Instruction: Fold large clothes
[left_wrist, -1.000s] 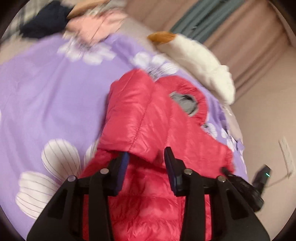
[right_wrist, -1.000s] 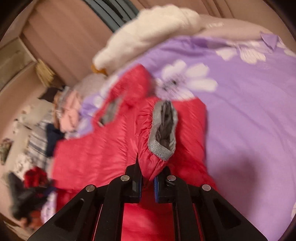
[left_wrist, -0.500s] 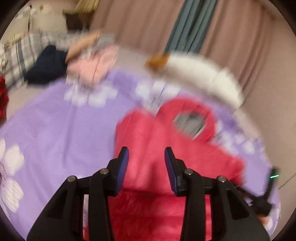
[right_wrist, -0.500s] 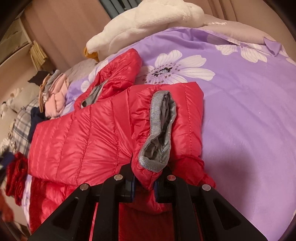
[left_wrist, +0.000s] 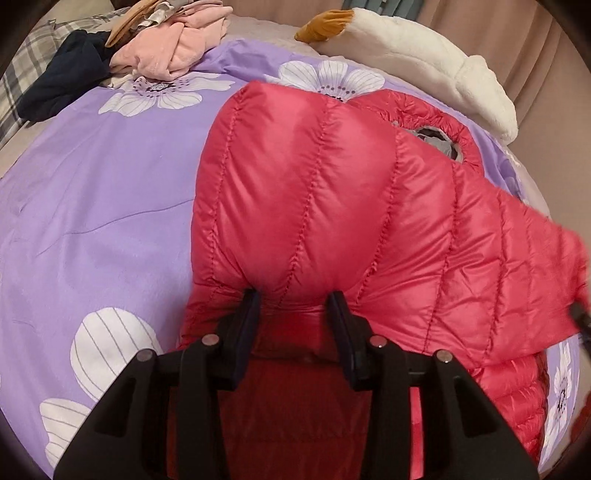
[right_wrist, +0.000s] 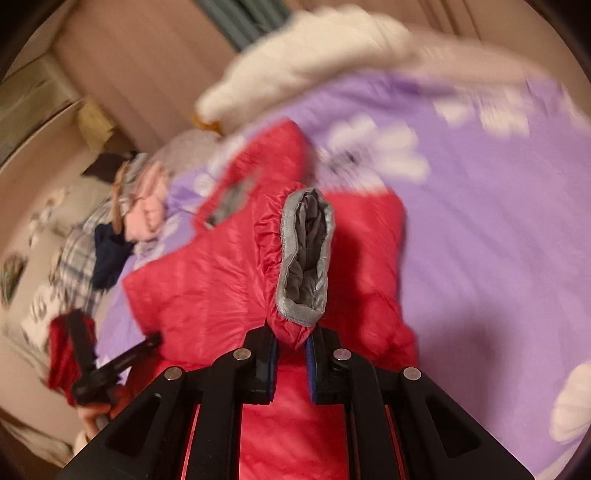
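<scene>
The right hand-held gripper (right_wrist: 291, 341) is clamped on the end of the red jacket's (left_wrist: 332, 206) sleeve (right_wrist: 280, 325), just below the grey cuff (right_wrist: 304, 251), whose opening faces the camera. The left hand-held gripper (left_wrist: 293, 304) has its jaws spread wide, a puffed fold of the jacket bulging between them and touching both fingers; it isn't pinching anything.

The jacket lies on the bed, on a purple cover (left_wrist: 103, 206) printed with white flowers. Its quilted body is folded over, with the grey-lined neck opening (left_wrist: 439, 142) toward the far edge. To the left of the jacket the cover is bare and broad; to the right of the sleeve it is likewise open purple cloth.

Along the far side of the bed lies a white plush goose (left_wrist: 413, 59) with an orange beak. At the far left corner sits a heap of clothes (left_wrist: 166, 48): pink, navy and plaid. Pinkish curtains (left_wrist: 535, 55) hang behind. The right wrist view is blurred.
</scene>
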